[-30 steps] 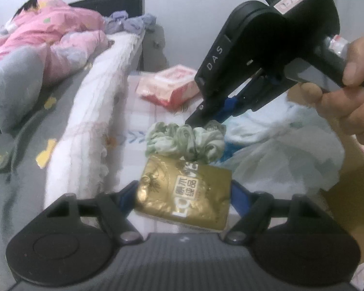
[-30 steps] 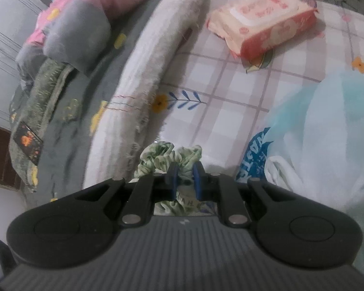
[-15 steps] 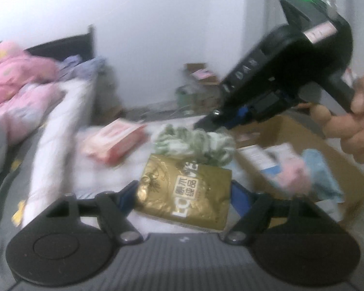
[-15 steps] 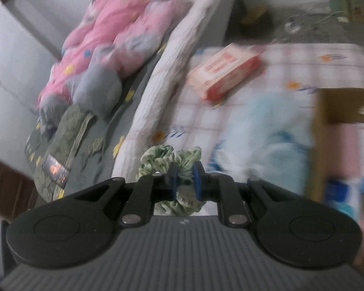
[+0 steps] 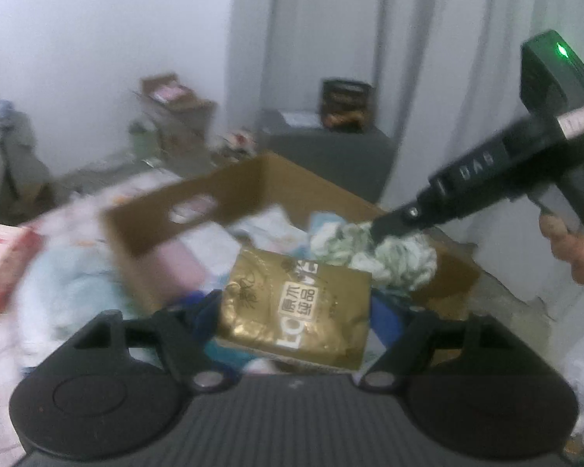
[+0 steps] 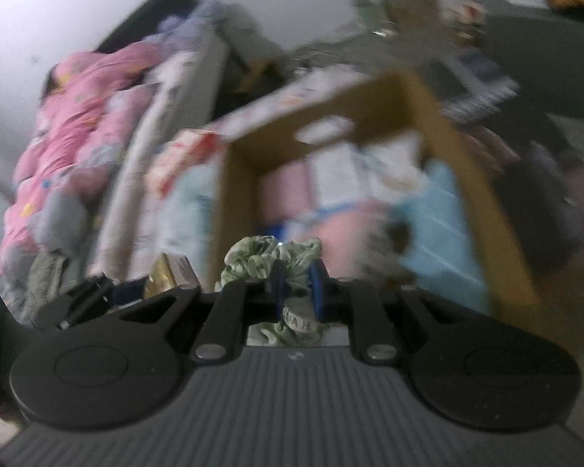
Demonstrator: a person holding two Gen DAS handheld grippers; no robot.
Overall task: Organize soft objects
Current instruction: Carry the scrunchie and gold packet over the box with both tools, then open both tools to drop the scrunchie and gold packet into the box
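My left gripper [image 5: 296, 311] is shut on a gold tissue pack [image 5: 296, 303] and holds it over the near edge of an open cardboard box [image 5: 155, 210]. My right gripper [image 6: 296, 284] is shut on a green-and-white scrunchie [image 6: 268, 257], which also shows in the left wrist view [image 5: 373, 253] just right of the gold pack, above the box. The box [image 6: 459, 163] holds pink, white and light blue soft items. The gold pack shows at the lower left of the right wrist view [image 6: 167, 272].
A red-and-white wipes pack [image 5: 4, 257] and a pale blue plastic bag [image 5: 66, 272] lie left of the box on the checked sheet. A bed with pink bedding [image 6: 78, 116] is at the left. Cluttered boxes [image 5: 175, 105] stand by the far wall.
Both grippers have swung right from over the sheet to above the cardboard box, carrying the gold pack and the scrunchie. The box now fills the middle of both views.
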